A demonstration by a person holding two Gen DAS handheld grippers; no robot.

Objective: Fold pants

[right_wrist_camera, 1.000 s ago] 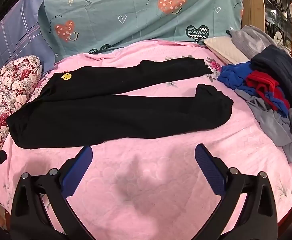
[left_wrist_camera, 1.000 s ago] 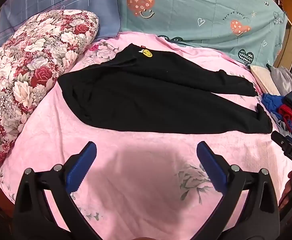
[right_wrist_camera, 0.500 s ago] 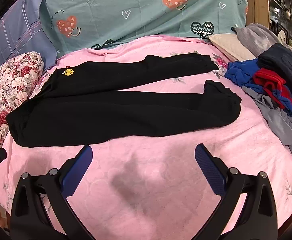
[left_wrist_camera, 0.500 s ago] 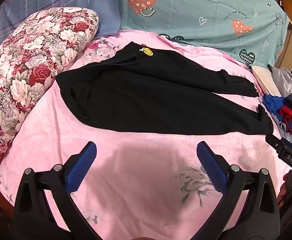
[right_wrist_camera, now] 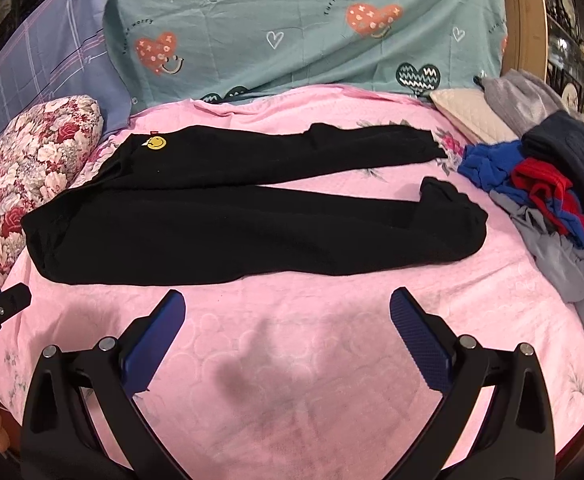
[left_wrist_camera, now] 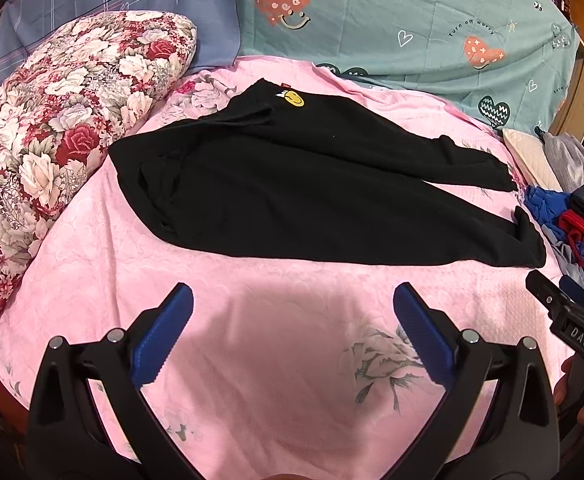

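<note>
1. Fingers of the left gripper [left_wrist_camera: 292,316] and the right gripper [right_wrist_camera: 288,320] were spread wide and held nothing; both hovered over bare pink bedsheet [right_wrist_camera: 312,380], short of the garment.
2. Black pants [right_wrist_camera: 220,220] lay flat at 12 o'clock from each gripper, waistband toward 9 o'clock beside the floral pillow [left_wrist_camera: 52,128], legs parted and running toward 3 o'clock near the clothes pile [right_wrist_camera: 540,196].
3. No fold appeared made; the nearer hem looked bunched. Judged stage: the very start, with every fold remaining.

Both tongs nearer the pants [left_wrist_camera: 312,200]
</note>
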